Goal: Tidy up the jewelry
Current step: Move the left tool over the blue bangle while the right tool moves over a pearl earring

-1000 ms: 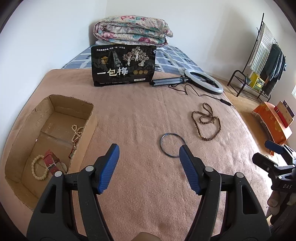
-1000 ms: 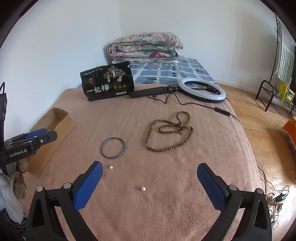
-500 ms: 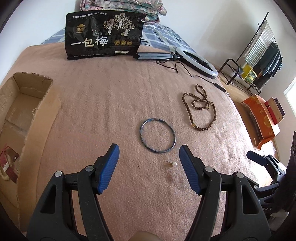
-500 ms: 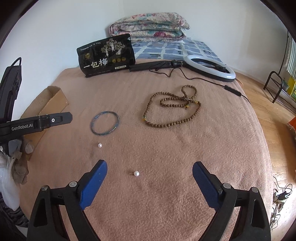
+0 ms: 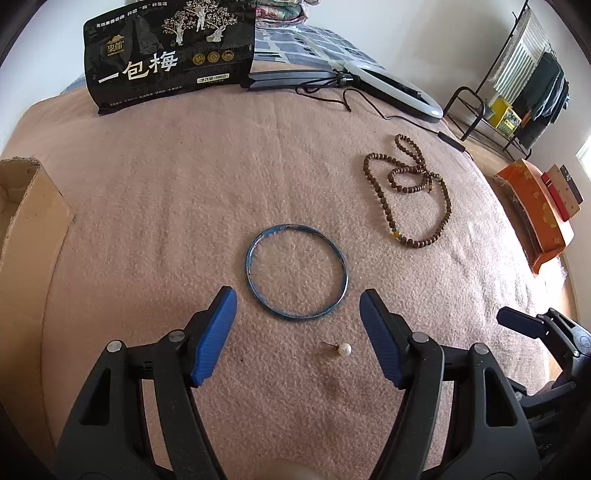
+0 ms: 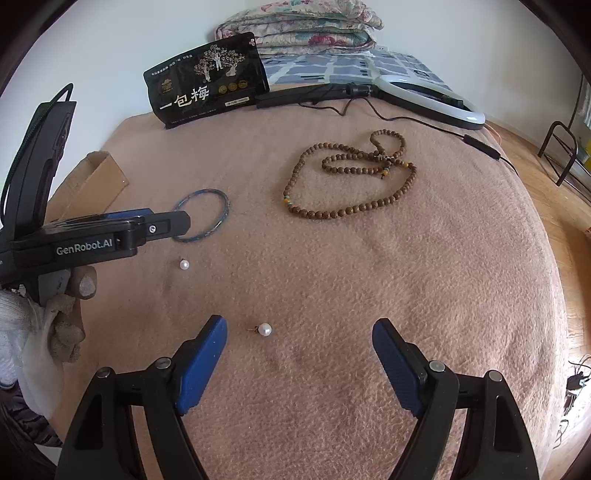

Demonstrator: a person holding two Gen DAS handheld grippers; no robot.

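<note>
A thin blue bangle (image 5: 296, 271) lies flat on the pink blanket, just ahead of my open, empty left gripper (image 5: 298, 306); it also shows in the right wrist view (image 6: 218, 212). A pearl stud (image 5: 344, 348) lies between the left fingers, nearer the right one; it also shows in the right wrist view (image 6: 184, 264). A second pearl stud (image 6: 264, 329) lies just ahead of my open, empty right gripper (image 6: 300, 339), closer to its left finger. A brown bead necklace (image 6: 347, 173) lies farther back; it also shows in the left wrist view (image 5: 408, 184).
A cardboard box (image 5: 26, 206) stands at the left edge of the blanket. A black snack bag (image 5: 166, 51) and a ring light (image 6: 436, 96) with its cable lie at the back. Folded quilts (image 6: 303, 26) are behind. The bed's right edge drops to a wooden floor.
Both grippers have moved forward and lower toward the blanket. The left one has swung right, away from the box, up to the bangle. The right one has closed in on the second pearl stud.
</note>
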